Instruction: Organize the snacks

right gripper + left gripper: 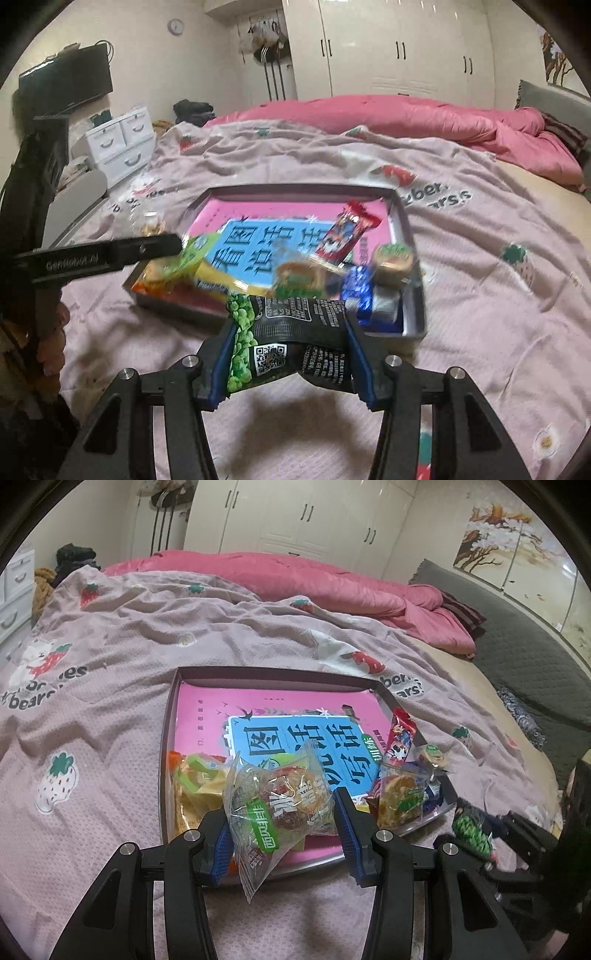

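Observation:
A grey tray (168, 738) lies on the bed with a pink book (207, 716) in it. Snack packets are piled along its near side, among them a red wrapper (400, 734) and a round pastry pack (402, 797). My left gripper (282, 812) is shut on a clear pastry packet (258, 794) with a green label, held over the tray's near edge. My right gripper (291, 332) is shut on a black and green pea packet (295, 317), held in front of the tray (295, 189). The red wrapper (347, 232) leans on the tray's right wall.
The strawberry-print sheet (147, 635) covers the bed around the tray. A bunched pink quilt (332, 583) lies beyond it, a grey headboard (524, 657) to the right. White drawers (118, 144) stand at the left bedside, and wardrobes (399, 48) line the back.

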A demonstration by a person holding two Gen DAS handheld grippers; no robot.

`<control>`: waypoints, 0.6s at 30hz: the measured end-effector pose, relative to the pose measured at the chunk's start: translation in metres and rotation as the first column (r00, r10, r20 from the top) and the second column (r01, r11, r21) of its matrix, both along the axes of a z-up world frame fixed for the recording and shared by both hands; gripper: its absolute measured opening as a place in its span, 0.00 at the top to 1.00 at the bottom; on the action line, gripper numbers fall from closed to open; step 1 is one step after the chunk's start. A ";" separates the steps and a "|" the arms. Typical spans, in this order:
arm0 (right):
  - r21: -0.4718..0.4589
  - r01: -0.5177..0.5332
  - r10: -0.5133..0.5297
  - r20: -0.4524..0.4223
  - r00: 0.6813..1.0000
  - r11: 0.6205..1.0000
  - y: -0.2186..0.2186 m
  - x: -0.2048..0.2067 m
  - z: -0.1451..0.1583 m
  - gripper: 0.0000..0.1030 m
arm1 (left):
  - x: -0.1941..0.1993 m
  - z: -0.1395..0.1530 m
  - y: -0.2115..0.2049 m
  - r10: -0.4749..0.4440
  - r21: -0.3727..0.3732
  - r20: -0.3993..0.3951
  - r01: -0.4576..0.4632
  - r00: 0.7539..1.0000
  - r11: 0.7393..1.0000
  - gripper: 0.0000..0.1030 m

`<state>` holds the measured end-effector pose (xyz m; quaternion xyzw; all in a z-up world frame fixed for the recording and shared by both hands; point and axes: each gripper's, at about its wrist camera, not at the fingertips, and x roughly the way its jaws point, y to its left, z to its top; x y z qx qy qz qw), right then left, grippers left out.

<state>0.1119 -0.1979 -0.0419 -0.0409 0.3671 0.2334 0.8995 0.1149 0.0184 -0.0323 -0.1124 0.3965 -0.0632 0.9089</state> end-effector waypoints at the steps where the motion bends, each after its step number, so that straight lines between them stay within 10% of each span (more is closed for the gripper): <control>1: 0.000 0.010 -0.010 0.005 1.000 1.000 -0.001 0.005 0.001 0.48 | 0.001 -0.001 0.000 0.002 0.001 -0.001 -0.002 1.000 1.000 0.51; 18: 0.001 0.052 -0.052 0.046 0.998 0.999 -0.007 0.050 -0.008 0.48 | 0.014 -0.005 -0.001 0.013 0.028 0.003 -0.013 1.000 1.000 0.51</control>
